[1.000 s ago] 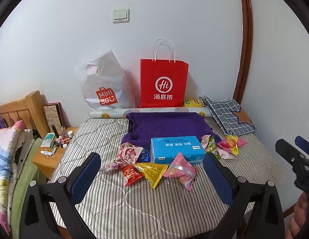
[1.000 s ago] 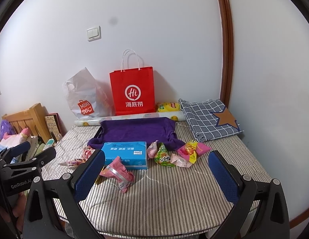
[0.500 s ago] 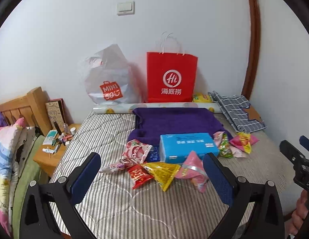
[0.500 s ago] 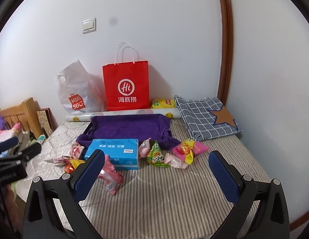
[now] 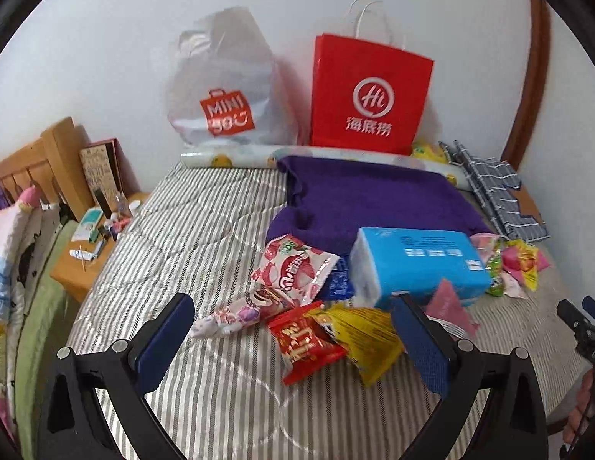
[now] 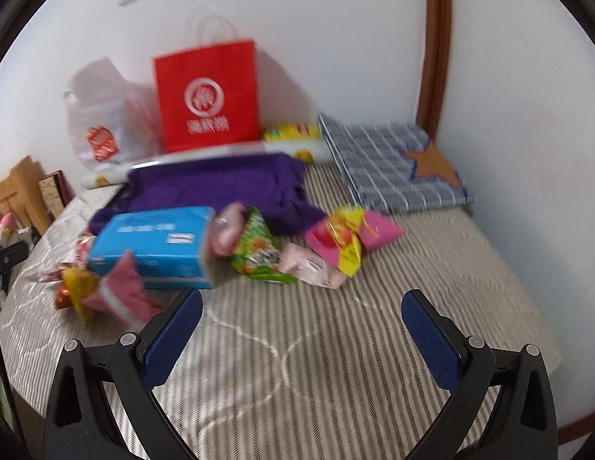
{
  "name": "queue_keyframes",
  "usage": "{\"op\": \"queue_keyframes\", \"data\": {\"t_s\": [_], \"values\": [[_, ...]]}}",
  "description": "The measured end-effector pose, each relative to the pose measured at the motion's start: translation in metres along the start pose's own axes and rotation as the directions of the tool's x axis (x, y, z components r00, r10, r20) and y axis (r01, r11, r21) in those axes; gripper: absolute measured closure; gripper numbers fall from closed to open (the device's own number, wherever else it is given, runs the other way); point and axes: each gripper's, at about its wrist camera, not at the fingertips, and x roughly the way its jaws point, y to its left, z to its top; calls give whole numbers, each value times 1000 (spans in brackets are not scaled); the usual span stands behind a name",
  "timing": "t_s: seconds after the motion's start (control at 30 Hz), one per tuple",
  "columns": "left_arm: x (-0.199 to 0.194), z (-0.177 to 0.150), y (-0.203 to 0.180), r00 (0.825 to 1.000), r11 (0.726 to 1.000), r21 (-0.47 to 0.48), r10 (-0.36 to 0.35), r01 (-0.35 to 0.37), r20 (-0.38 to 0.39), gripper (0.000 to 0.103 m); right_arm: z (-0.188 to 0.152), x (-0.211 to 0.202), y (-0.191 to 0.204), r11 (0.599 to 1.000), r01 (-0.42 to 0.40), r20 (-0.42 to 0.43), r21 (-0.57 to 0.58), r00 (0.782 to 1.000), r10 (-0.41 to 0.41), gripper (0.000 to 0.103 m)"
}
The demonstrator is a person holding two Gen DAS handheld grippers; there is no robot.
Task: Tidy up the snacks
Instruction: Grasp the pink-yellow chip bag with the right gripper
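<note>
Several snack packets lie on the striped mattress [image 5: 205, 237] around a blue box [image 5: 416, 258]. In the left wrist view a red packet [image 5: 307, 343], a yellow packet [image 5: 366, 335] and a pink-and-white packet [image 5: 295, 268] sit just beyond my open left gripper [image 5: 293, 329], which holds nothing. A pink packet [image 5: 449, 306] leans on the box. In the right wrist view a green packet [image 6: 259, 253] and a pink-yellow packet [image 6: 347, 239] lie beyond my open, empty right gripper [image 6: 301, 318]. The blue box [image 6: 155, 245] lies to its left.
A red paper bag [image 5: 370, 96] and a white plastic bag [image 5: 226, 88] stand against the back wall. A purple towel [image 5: 374, 199] and a checked cushion [image 6: 389, 161] lie behind the snacks. A wooden nightstand [image 5: 94, 253] with small items sits at the left.
Both grippers have moved forward and lower toward the snacks, which now look larger. The right wrist view is blurred from motion. Both stay open.
</note>
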Motion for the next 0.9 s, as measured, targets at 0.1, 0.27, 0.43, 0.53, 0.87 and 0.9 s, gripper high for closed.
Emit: {"op": "queue_keyframes", "data": {"t_s": [0.1, 0.27, 0.43, 0.53, 0.87, 0.9], "values": [[11, 5, 4, 1000, 1000, -17, -17, 17, 10, 1, 8, 23, -19, 998, -9, -29, 57, 1000, 10, 4], [31, 18, 3, 1000, 1000, 1, -15, 15, 17, 1, 28, 65, -43, 994, -18, -69, 108, 997, 25, 9], [46, 31, 6, 999, 1000, -6, -27, 27, 19, 1, 46, 98, -52, 994, 5, -87, 108, 996, 4, 13], [55, 38, 8, 1000, 1000, -15, -20, 20, 9, 1, 55, 118, -55, 992, -4, -108, 124, 994, 18, 13], [76, 43, 22, 1000, 999, -46, -16, 14, -27, 1, 66, 163, -52, 992, 19, -150, 128, 989, 0, 26], [77, 43, 24, 999, 998, -53, -18, 16, -32, 1, 67, 163, -52, 991, 19, -144, 133, 990, 0, 31]]}}
